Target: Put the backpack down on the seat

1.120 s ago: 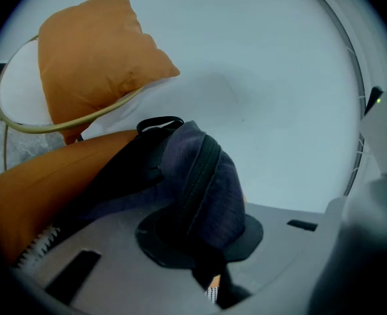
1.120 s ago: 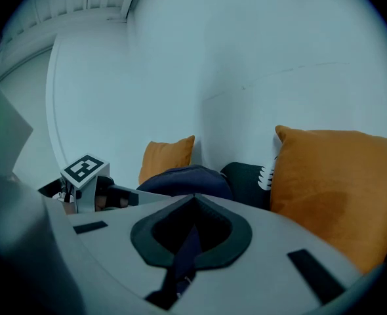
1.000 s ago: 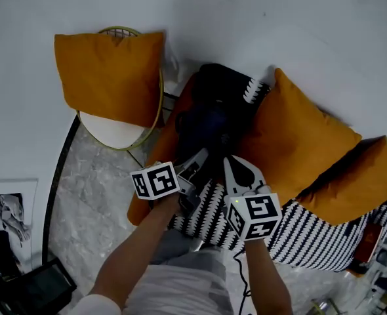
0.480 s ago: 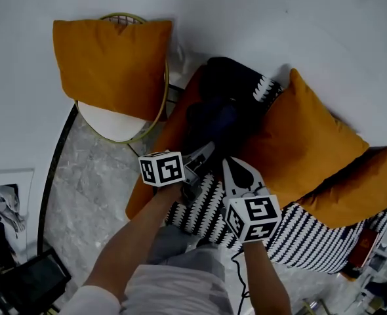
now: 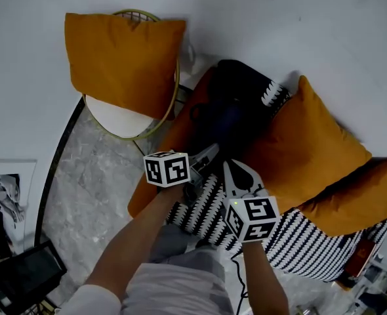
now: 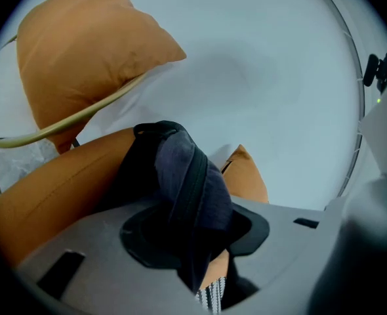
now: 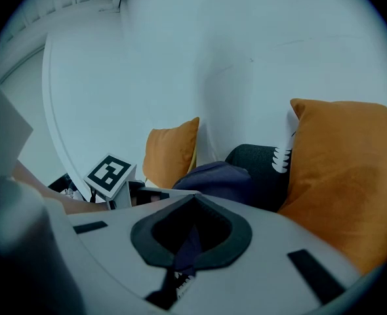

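On the black-and-white zigzag-patterned sofa (image 5: 311, 238), in its corner, a dark navy fabric backpack (image 5: 229, 113) is seen. It is wedged between an orange side cushion (image 5: 170, 140) at its 9 o'clock and a large orange square cushion (image 5: 308, 143) at its 4 o'clock. Whether its base is fully down on the seat cannot be told.

Both grippers are held at the backpack's 6 o'clock in the head view, over the seat's front edge. The left gripper (image 5: 208, 153) is pointed toward 1 o'clock. Its fingers (image 6: 141, 241) have just been opening and are spread, with a fold of the backpack's navy fabric and a black webbing band draped between them, not pressed by the pads. The right gripper (image 5: 235, 168) is pointed toward 12 o'clock. Its fingers (image 7: 144, 245) are pinched on a thin navy strap (image 7: 188, 248) of the backpack, which is run down through the gap.

A second orange cushion (image 5: 357, 199) is propped at 4 o'clock of the large one. At the sofa's 10 o'clock a round gold-wire chair (image 5: 115, 120) with a white seat is placed on the grey marble floor (image 5: 88, 189), and another orange cushion (image 5: 124, 61) is leaned on it.
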A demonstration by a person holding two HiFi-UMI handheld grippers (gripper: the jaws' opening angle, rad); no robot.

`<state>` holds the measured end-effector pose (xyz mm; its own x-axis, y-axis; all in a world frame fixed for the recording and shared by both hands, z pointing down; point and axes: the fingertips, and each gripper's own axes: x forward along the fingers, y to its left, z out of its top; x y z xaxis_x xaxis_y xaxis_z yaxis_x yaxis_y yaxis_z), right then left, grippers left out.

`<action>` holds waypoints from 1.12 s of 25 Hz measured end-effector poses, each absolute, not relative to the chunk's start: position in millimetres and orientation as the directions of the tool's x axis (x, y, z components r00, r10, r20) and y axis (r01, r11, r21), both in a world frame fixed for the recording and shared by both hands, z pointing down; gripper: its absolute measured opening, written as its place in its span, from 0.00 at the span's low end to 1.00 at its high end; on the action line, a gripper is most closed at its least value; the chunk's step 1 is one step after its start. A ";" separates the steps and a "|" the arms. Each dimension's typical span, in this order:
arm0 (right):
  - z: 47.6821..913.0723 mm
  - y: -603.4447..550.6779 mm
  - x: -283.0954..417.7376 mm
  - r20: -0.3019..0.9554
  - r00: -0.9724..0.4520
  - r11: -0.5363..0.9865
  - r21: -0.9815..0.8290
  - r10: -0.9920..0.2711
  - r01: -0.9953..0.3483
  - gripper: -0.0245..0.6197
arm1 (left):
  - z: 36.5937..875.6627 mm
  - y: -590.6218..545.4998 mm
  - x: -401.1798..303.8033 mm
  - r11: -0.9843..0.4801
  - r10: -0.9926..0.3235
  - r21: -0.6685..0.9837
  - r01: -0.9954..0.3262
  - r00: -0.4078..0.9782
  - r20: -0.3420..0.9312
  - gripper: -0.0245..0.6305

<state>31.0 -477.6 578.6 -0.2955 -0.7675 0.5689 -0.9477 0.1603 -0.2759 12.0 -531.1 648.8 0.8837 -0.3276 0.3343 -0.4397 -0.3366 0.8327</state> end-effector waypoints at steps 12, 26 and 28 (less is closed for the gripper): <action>564.3 -466.8 29.1 0.565 -0.325 0.212 -0.258 -0.759 -0.943 0.04 | 646.2 -520.6 -13.4 -0.294 -0.402 0.789 -0.540 0.818 0.410 0.30; 539.2 -435.0 12.9 0.541 -0.378 0.286 -0.251 -0.751 -0.925 0.04 | 624.5 -490.4 -52.6 -0.238 -0.479 0.763 -0.600 0.756 0.445 0.30; 538.0 -429.6 12.5 0.539 -0.382 0.286 -0.256 -0.750 -0.923 0.04 | 619.0 -482.4 -56.6 -0.248 -0.487 0.755 -0.607 0.752 0.445 0.30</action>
